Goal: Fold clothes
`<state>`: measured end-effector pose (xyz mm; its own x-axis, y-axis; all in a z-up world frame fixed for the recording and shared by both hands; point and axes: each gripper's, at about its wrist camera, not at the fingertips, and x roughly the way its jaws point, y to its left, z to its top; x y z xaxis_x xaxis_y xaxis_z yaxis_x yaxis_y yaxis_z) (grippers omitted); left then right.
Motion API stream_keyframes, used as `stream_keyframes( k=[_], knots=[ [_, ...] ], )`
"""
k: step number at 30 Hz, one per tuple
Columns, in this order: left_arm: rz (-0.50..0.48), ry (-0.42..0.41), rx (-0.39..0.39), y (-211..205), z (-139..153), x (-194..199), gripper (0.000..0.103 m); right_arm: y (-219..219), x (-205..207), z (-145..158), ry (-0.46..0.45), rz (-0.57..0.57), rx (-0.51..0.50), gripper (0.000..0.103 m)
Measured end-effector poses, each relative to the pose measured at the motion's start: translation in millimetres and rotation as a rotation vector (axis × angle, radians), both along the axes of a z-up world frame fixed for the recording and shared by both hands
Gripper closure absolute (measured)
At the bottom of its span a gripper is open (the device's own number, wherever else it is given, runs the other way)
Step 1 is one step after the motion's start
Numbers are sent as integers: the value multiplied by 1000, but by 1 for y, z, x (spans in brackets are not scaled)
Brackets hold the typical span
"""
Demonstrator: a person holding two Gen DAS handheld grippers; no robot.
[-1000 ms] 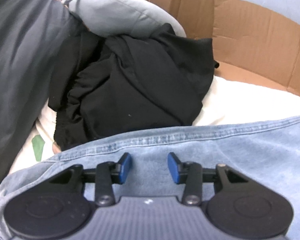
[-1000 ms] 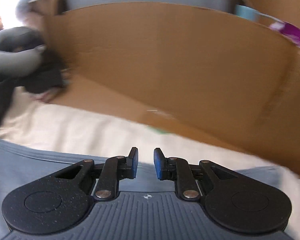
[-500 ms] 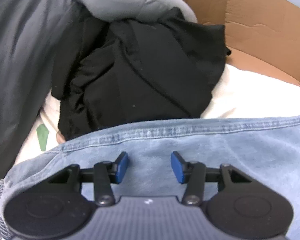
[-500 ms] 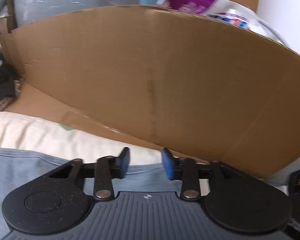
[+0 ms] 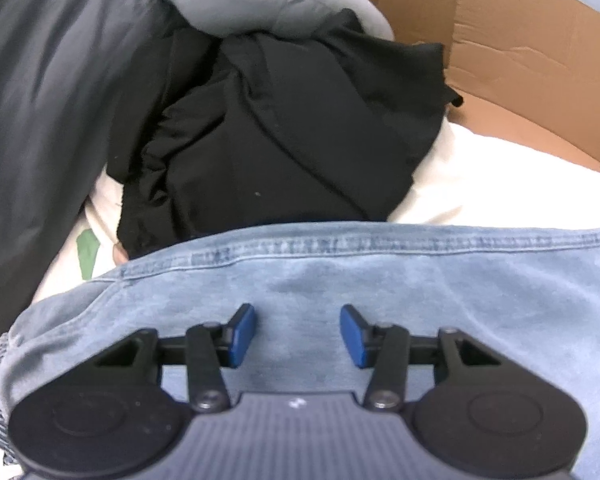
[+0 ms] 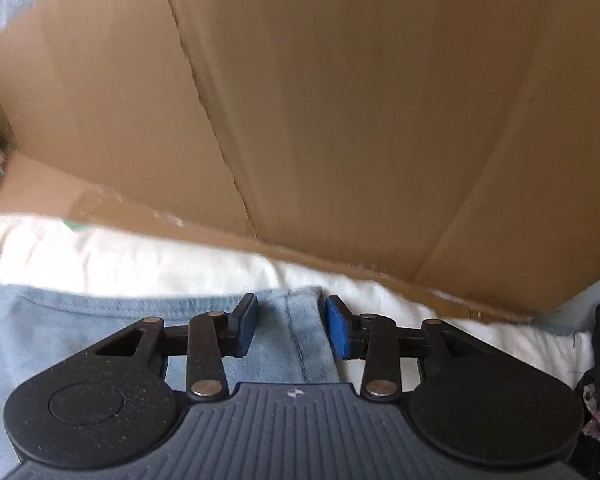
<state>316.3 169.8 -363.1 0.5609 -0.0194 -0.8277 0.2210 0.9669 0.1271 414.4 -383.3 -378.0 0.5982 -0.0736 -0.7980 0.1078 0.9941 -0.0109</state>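
1 jeans (image 5: pixel 380 280) – 1 blk garment (image 5: pixel 284 128) – 2 tongs (image 5: pixel 298 334) (image 6: pixel 291 328)

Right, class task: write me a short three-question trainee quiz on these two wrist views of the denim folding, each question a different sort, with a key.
1. True or false: the left gripper is shut on the denim garment.
2. Which lies just beyond the denim's stitched edge in the left wrist view? A) black clothes B) a towel C) shoes
3. Fill in: behind the right gripper stands a wall of ____.

Key: 1 false, open; 2 A; 3 cardboard.
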Motion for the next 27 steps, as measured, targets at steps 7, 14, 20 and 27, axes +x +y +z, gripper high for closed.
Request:
stream_keyframes(
  k=[7,14,20,27],
  knots=[
    [4,0,-17,1,-2,0,52,11,1,4,-23,41,-75,86],
    [12,-9,-35,4,-4,-2,51,19,8,11,-73,45,-176,90],
    [-2,-12,-20,1,-6,-5,49,16,13,14,-105,11,-193,74],
    [11,-17,-49,1,1,-5,49,12,-22,37,-175,-43,-201,70]
  ],
)
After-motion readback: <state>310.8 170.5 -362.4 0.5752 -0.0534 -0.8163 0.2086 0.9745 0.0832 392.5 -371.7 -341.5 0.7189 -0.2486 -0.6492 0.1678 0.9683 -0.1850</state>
